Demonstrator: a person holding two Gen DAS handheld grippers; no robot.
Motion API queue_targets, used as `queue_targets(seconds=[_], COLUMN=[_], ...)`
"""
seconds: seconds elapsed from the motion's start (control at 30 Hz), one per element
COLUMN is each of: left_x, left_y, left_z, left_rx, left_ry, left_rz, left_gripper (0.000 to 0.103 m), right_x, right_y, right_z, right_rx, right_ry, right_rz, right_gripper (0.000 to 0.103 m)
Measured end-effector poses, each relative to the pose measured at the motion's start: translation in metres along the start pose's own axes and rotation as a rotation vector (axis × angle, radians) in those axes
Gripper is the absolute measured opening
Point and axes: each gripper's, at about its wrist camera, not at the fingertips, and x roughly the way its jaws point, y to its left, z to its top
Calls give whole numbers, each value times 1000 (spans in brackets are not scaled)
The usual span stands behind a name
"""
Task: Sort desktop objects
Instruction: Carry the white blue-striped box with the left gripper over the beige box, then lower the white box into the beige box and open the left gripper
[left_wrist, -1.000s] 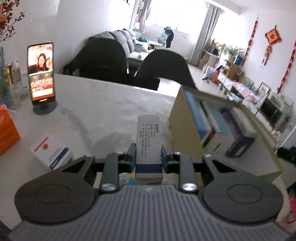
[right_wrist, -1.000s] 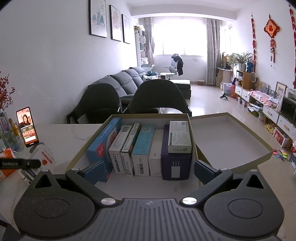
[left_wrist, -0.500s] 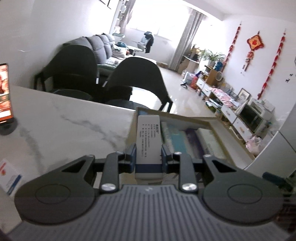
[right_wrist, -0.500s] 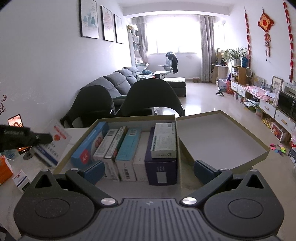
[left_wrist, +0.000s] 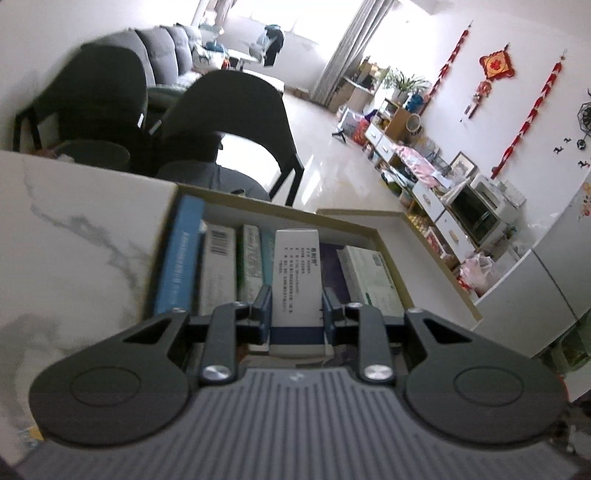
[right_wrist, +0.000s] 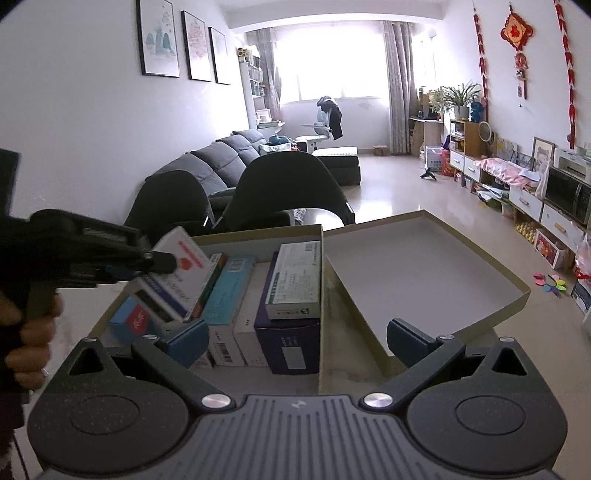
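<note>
Clamped in the left gripper (left_wrist: 295, 314), a white carton (left_wrist: 296, 275) was held above the packed row in the storage box (right_wrist: 258, 233); the right gripper (right_wrist: 297, 341) stood wide and empty. Because little free space was visible between the upright cartons (right_wrist: 242, 291), jamming or toppling was judged likely if the carton were released tilted.

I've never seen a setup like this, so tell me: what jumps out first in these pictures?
The left gripper catches the eye first: it is clamped on a white carton held over an open cardboard box packed with upright cartons. Beside that box lies its empty lid, inside up, and the right gripper hangs open in front of both, holding nothing.
</note>
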Motion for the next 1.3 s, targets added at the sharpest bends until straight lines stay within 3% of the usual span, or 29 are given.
queue_targets(seconds=[0.77, 0.97, 1.3], left_x=[56, 52, 42], left_y=[-19, -17, -9], left_z=[10, 11, 15], left_rx=[-71, -79, -62], left_ry=[33, 20, -18], left_rz=[67, 76, 169], left_gripper=[25, 28, 31], right_x=[10, 7, 5], right_y=[-5, -6, -3], right_z=[1, 2, 5], right_rx=[11, 12, 4], right_ry=[13, 6, -3], right_rz=[-5, -17, -11], right_gripper=[103, 103, 103])
